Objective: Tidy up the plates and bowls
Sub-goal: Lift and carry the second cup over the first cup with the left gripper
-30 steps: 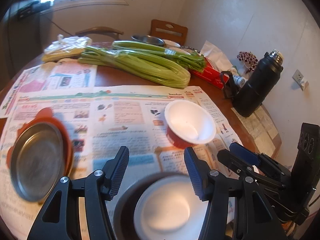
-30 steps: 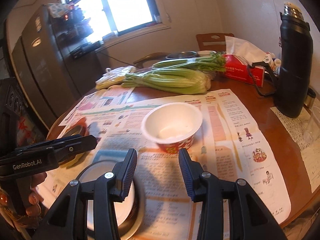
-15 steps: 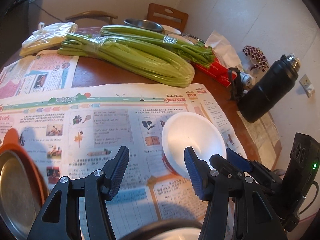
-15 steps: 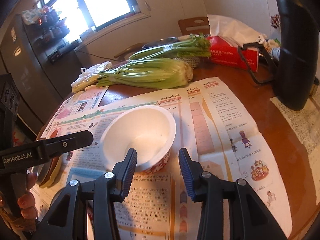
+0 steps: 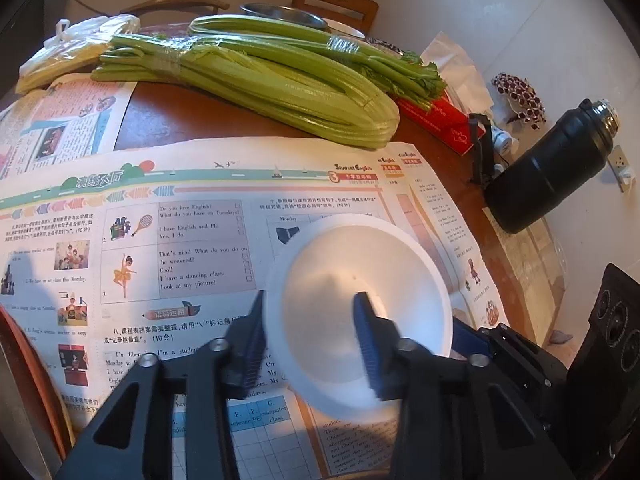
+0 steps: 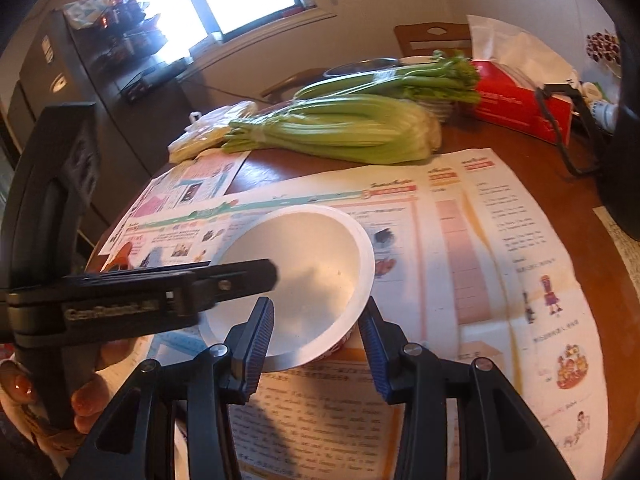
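Newspaper-covered round table (image 5: 248, 152), celery (image 5: 256, 80) and black flask (image 5: 548, 172) at far side. Since a second ago you brought both grippers in from near-edge dishes to white paper bowl (image 5: 360, 304) mid-table. Left gripper (image 5: 310, 320) jaws just narrowed, now straddling bowl's near-left rim; pad contact unclear, can't tell if clenched. Right gripper (image 6: 318, 320) unchanged, jaws apart around near rim, not pinching. Likely next: bowl lift for stacking.
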Demonstrator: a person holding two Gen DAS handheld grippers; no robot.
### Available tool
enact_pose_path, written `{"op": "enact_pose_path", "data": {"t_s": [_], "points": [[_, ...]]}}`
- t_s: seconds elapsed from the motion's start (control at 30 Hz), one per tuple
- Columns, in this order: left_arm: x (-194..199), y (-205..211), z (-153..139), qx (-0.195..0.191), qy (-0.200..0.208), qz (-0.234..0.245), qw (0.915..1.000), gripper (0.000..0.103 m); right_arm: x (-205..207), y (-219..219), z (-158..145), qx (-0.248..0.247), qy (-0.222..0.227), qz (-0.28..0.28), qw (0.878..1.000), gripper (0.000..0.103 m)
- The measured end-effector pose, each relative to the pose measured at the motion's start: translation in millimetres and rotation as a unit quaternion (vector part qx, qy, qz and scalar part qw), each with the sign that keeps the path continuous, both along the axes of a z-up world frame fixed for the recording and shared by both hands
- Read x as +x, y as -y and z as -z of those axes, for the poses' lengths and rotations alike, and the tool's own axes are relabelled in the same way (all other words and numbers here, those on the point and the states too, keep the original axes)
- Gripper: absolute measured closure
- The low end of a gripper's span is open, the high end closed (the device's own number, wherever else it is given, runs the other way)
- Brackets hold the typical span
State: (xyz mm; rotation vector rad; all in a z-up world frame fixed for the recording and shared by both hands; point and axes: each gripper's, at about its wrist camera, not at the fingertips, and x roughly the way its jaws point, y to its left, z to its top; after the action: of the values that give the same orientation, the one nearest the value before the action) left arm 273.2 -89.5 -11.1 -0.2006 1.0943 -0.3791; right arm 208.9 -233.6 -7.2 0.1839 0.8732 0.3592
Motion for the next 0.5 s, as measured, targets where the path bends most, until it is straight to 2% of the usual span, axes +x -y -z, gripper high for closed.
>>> {"op": "enact_pose_path", "data": {"t_s": [0.17, 0.5], "points": [[-3, -5, -2, 0.005, 0.007, -0.009, 0.9999, 0.067, -3, -7, -1, -0.003, 0.004, -0.006, 1.000, 0.058], [-24, -8, -27, 0.003, 0.036, -0.012, 0.9993, 0.067, -19, -11, -19, -0.006, 0.028, -0.012, 1.000, 0.058]]}}
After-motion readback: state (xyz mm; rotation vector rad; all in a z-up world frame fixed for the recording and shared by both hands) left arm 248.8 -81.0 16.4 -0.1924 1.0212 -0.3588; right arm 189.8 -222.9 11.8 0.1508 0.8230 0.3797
